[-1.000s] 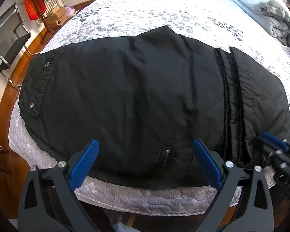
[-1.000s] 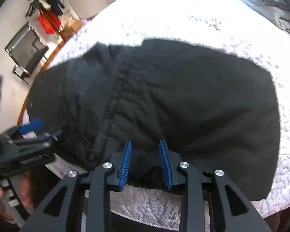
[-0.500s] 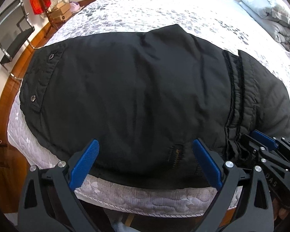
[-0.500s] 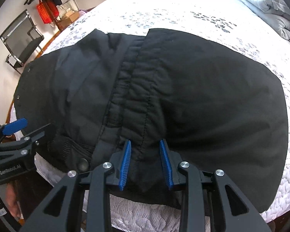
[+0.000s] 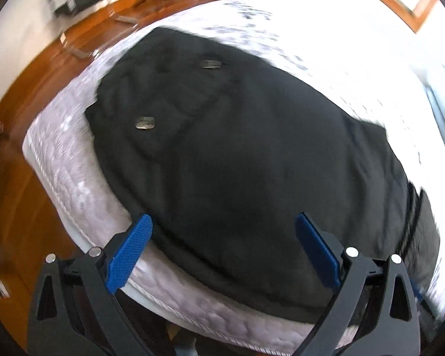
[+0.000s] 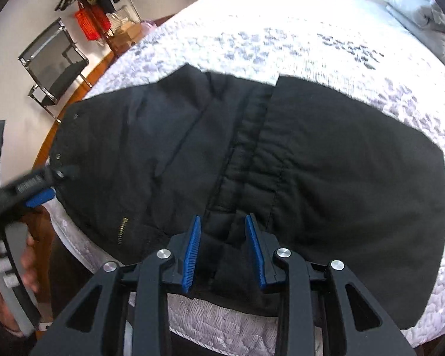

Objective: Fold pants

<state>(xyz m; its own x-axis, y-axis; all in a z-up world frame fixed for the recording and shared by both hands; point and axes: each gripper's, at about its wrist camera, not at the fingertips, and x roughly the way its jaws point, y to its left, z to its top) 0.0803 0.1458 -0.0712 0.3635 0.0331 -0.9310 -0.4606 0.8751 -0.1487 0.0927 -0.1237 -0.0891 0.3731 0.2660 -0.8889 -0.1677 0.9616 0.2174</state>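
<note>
Two tongs are working over one pair of black pants (image 6: 281,160) that is lying spread across the near part of a bed (image 6: 311,44) with a white and grey patterned cover, its lower edge hanging close to the mattress rim. In the right wrist view the right tongs (image 6: 224,247) are sitting at 6 o'clock with their blue pads narrowly apart, and a ridge of the gathered waistband (image 6: 252,154) is standing between them; whether the pads are actually pinching the cloth I cannot tell. The left tongs (image 6: 40,197) are showing blurred at 9 o'clock in that view, at the left end of the pants beside a snap, with the person's hand (image 6: 23,264) below them. In the left wrist view, which is smeared, the left tongs (image 5: 224,247) are gaping wide with nothing between the pads, hovering at the near edge of the pants, and two metal snaps (image 5: 145,123) are glinting toward 10 o'clock. A chair (image 6: 55,68) is standing on the wooden floor (image 5: 23,95) toward 10 o'clock beyond the bed, and a grey pillow (image 6: 412,6) is lying at 1 o'clock.
</note>
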